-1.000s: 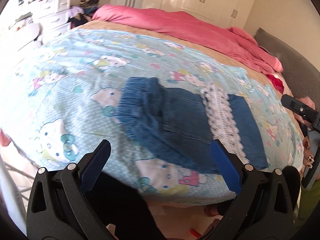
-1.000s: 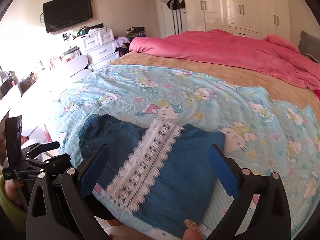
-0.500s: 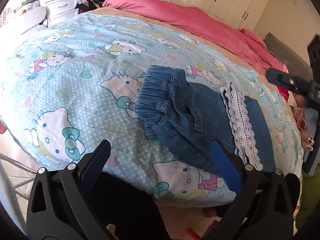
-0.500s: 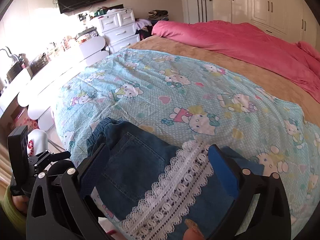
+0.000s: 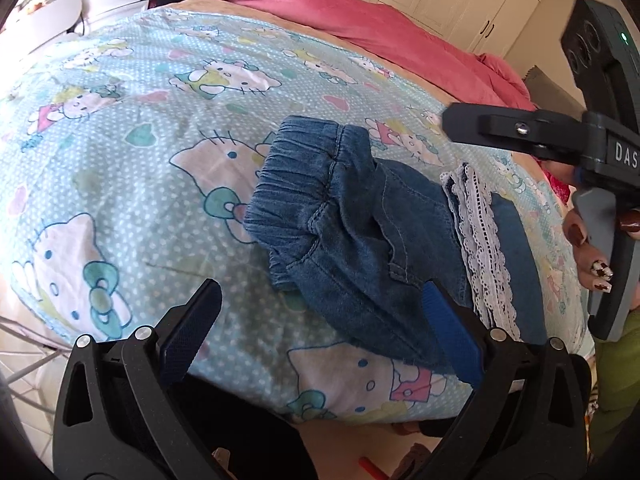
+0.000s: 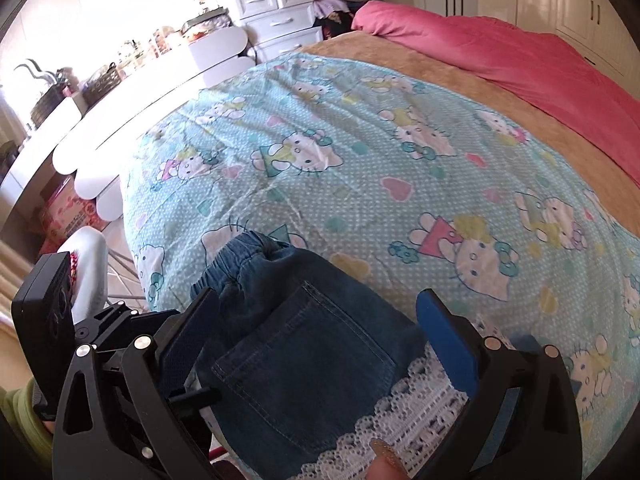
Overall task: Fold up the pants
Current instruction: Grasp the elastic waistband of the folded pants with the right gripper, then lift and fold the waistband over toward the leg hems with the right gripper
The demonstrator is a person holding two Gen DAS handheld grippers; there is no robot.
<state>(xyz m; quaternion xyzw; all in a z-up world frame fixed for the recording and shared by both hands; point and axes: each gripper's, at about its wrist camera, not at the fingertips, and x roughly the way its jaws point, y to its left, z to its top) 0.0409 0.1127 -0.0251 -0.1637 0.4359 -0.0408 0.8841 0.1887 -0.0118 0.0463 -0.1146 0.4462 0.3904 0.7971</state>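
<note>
Small blue denim pants (image 5: pixel 360 232) lie folded near the front edge of the bed. Their elastic waistband (image 5: pixel 296 184) points left and a white lace band (image 5: pixel 484 240) crosses them on the right. My left gripper (image 5: pixel 320 316) is open, low at the bed edge, with its right finger over the pants' near hem. In the right wrist view the pants (image 6: pixel 304 364) show a back pocket. My right gripper (image 6: pixel 318 320) is open just above them, one finger on each side of the pocket. Neither gripper holds cloth.
The pants rest on a light blue cartoon-cat sheet (image 5: pixel 120 160). A pink duvet (image 6: pixel 520 48) is bunched at the far side. White drawers (image 6: pixel 276 12) and a white desk (image 6: pixel 120 96) stand to the left. A hand with painted nails (image 5: pixel 584 252) holds the right tool.
Both grippers have moved closer to the pants. The right gripper has swung left from the lace end toward the pocket and waistband. The pants have not moved.
</note>
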